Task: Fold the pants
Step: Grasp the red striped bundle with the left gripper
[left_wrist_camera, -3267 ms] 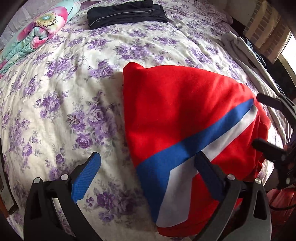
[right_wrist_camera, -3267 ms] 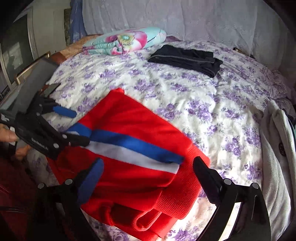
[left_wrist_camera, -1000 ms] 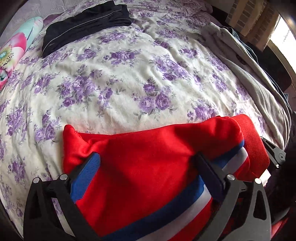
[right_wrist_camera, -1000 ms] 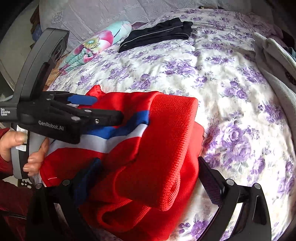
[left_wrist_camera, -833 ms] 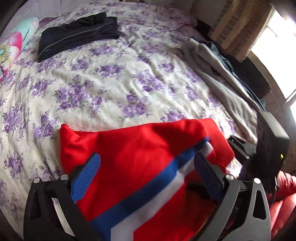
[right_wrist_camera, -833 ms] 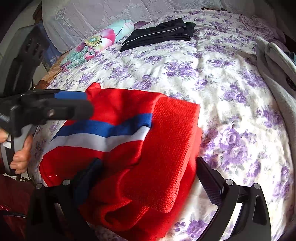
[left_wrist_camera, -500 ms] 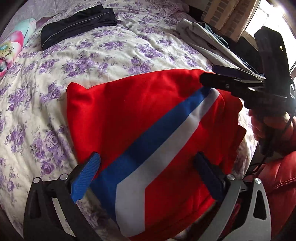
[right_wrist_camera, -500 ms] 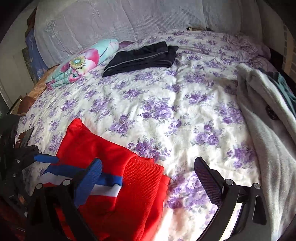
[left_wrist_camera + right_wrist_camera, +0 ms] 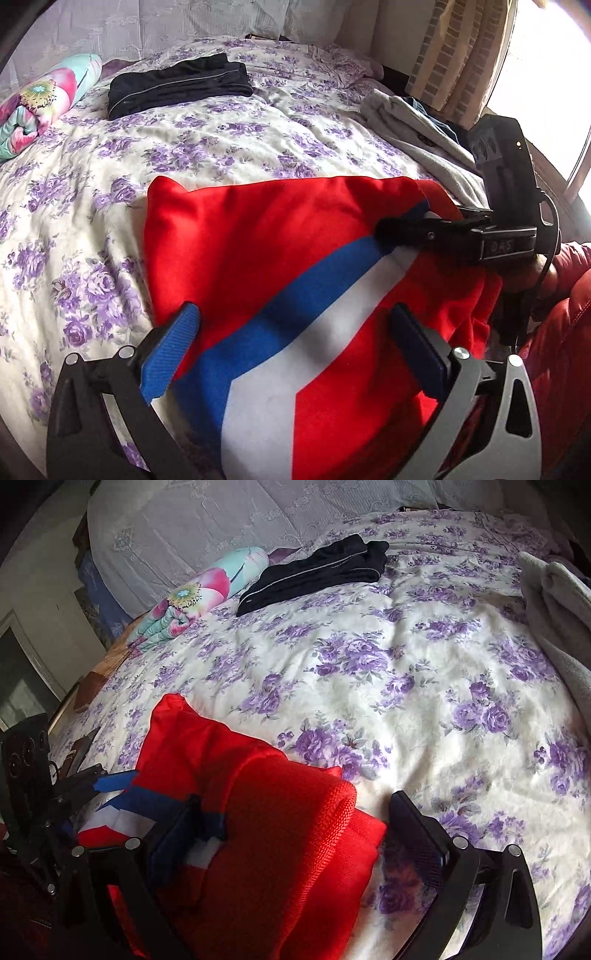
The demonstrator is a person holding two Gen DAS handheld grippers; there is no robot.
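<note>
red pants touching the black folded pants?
Apart. The left wrist view shows red pants near the camera, black pants far up the bed, with bare floral bedspread between.

My left gripper (image 9: 295, 341): black frame, blue ribbed pads (image 9: 168, 354), silver screws. Right gripper (image 9: 391, 225): black, cable trailing. My sleeve (image 9: 565, 325): red, quilted.

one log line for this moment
step: folding | red pants folded on bed | left gripper open over pants | right gripper open at waistband
</note>
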